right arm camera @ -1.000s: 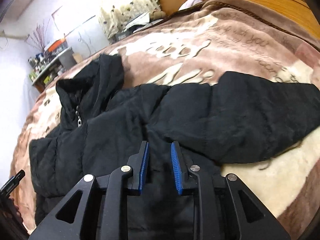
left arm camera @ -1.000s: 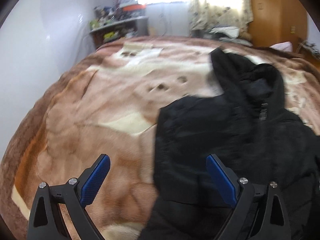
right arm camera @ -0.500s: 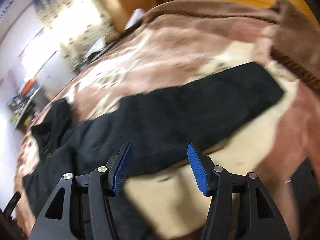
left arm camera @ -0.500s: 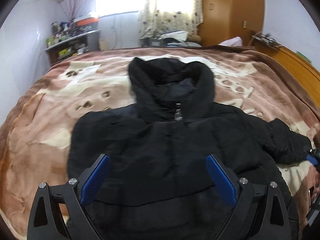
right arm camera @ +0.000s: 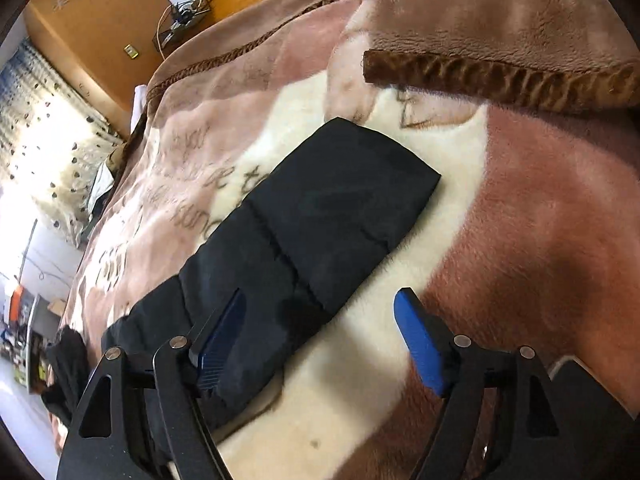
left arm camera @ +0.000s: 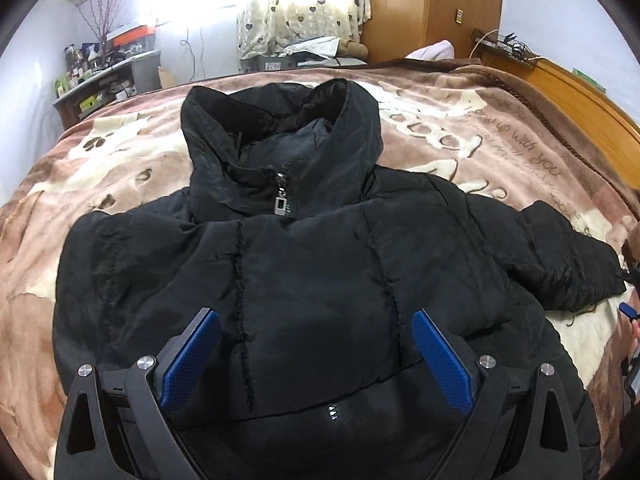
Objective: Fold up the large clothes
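Jaws on my left gripper stand wide apart over the chest of the black jacket, gripping nothing. That jacket lies front-up, zipped, hood away from me, on the brown blanket. My right gripper is spread just as wide — its left pad lies over the outstretched sleeve, the right pad over bare blanket — nothing clamped.

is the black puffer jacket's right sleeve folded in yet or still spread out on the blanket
Spread out. The black puffer jacket's sleeve lies straight across the brown plush blanket, its cuff away from the body; the open right gripper straddles its edge.
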`<action>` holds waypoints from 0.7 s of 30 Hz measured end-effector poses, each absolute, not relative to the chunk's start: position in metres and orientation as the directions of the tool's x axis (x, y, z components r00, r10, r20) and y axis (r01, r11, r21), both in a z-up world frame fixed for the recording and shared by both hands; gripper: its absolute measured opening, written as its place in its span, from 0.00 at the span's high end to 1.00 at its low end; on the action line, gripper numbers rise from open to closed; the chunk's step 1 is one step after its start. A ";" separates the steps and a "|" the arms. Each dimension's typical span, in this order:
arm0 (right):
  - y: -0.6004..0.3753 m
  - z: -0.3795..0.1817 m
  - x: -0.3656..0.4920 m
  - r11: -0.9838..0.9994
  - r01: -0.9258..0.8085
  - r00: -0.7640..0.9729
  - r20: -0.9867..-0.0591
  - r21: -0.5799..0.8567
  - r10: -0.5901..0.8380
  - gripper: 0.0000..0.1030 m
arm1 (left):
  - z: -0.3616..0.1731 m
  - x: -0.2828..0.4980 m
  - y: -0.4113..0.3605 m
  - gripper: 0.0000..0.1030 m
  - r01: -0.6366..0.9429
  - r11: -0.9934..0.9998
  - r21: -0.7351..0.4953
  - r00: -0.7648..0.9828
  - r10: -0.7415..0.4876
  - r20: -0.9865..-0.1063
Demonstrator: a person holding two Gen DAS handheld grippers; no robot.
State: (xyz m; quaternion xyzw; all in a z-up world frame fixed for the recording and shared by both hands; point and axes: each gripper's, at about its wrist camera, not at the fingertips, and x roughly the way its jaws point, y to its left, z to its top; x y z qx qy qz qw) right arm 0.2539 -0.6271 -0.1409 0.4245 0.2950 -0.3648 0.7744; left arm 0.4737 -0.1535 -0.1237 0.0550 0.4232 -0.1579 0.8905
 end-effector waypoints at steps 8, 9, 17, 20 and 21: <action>-0.636 -0.161 0.272 0.381 0.799 0.570 -0.789 0.465 -0.231 0.26 | -0.132 0.474 -0.168 0.05 0.362 0.932 0.011 0.599 -0.223 -0.769; -0.639 -0.163 0.272 0.371 0.805 0.563 -0.793 0.463 -0.232 0.26 | -0.132 0.474 -0.169 0.05 0.362 0.932 0.009 0.594 -0.223 -0.772; -0.651 -0.161 0.275 0.340 0.825 0.547 -0.788 0.451 -0.282 0.64 | -0.137 0.478 -0.169 0.05 0.351 0.936 -0.003 0.587 -0.223 -0.778; -0.649 -0.153 0.275 0.363 0.817 0.559 -0.770 0.448 -0.308 0.80 | -0.137 0.479 -0.168 0.05 0.348 0.937 -0.007 0.583 -0.223 -0.781; -0.648 -0.151 0.274 0.366 0.817 0.560 -0.765 0.446 -0.317 0.85 | -0.136 0.478 -0.168 0.05 0.350 0.937 -0.009 0.583 -0.226 -0.781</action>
